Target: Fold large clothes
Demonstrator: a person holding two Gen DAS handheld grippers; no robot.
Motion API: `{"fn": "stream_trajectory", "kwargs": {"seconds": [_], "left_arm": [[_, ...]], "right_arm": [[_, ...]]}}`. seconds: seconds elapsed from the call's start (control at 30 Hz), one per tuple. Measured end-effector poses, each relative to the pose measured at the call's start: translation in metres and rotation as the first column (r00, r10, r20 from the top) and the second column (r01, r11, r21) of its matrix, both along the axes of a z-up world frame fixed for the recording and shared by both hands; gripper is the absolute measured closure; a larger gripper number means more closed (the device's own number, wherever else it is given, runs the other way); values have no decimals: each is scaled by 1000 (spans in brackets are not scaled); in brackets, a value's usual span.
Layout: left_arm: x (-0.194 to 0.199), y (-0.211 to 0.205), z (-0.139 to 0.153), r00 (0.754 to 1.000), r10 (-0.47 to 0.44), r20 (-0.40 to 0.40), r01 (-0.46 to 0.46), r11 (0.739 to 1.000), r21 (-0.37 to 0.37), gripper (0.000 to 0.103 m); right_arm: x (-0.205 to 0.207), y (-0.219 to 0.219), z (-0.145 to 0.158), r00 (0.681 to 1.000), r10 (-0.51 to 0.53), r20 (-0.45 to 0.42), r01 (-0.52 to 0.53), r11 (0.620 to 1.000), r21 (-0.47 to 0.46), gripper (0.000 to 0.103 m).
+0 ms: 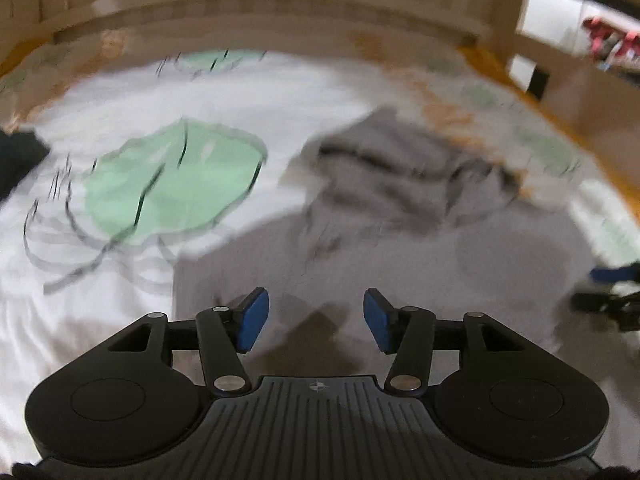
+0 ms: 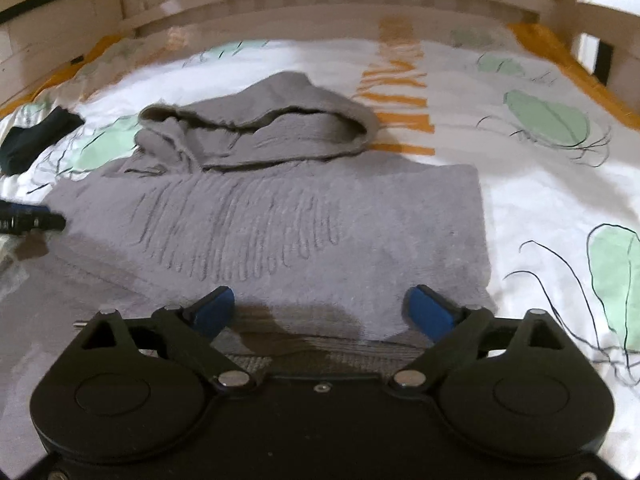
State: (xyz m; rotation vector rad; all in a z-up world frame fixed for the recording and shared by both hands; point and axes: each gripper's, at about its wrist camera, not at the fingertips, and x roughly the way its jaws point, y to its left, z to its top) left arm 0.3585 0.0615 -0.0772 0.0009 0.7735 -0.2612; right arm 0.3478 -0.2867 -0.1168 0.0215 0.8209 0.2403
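Your grey hoodie (image 2: 272, 216) lies flat on the bed sheet (image 2: 540, 200), hood away from you, prob so it's ready to fold. Both claws are apart w/ nothing in them: left gripper (image 1: 316, 320) over the body, right gripper (image 2: 320, 312) at the near hem.

Hooded sweater (image 2: 280, 208) lies on the bedspread (image 2: 540, 200), dark garment (image 2: 36, 140) to its left

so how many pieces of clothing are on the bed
2. The grey hooded sweater lies spread in the middle of the bedspread, just ahead of both grippers. A dark garment sits at the far left edge, partly cut off; more may lie out of view.
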Motion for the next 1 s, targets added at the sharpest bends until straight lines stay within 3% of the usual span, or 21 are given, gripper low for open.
{"fn": "stream_trajectory", "kwargs": {"seconds": [0.07, 0.2, 0.33, 0.43, 0.67, 0.83, 1.0], "left_arm": [[8, -2, 16, 999, -20, 42, 20, 1000, -2, 51], [37, -13, 33, 992, -62, 107, 59, 998, 31, 45], [67, -30, 29, 984, -94, 153, 80, 992, 94, 45], [87, -43, 17, 983, -126, 137, 106, 984, 145, 45], [119, -60, -15, 980, -179, 92, 152, 957, 248, 45], [136, -61, -21, 982, -156, 106, 127, 962, 240, 45], [151, -62, -21, 985, -141, 101, 119, 973, 199, 45]], "right_arm": [[4, -5, 14, 1000, 15, 4, -15, 999, 47, 26], [21, -12, 46, 997, 12, 82, -19, 996, 84, 26], [53, -10, 60, 991, 8, 137, -14, 999, 48, 29], [80, -3, 55, 990, 17, 143, -16, 1000, -9, 36], [126, 0, 26, 994, 27, 110, -18, 996, -84, 36], [143, -5, 8, 997, 13, 75, -5, 994, -109, 39], [153, -12, 6, 996, -6, 84, 12, 997, -70, 40]]}}
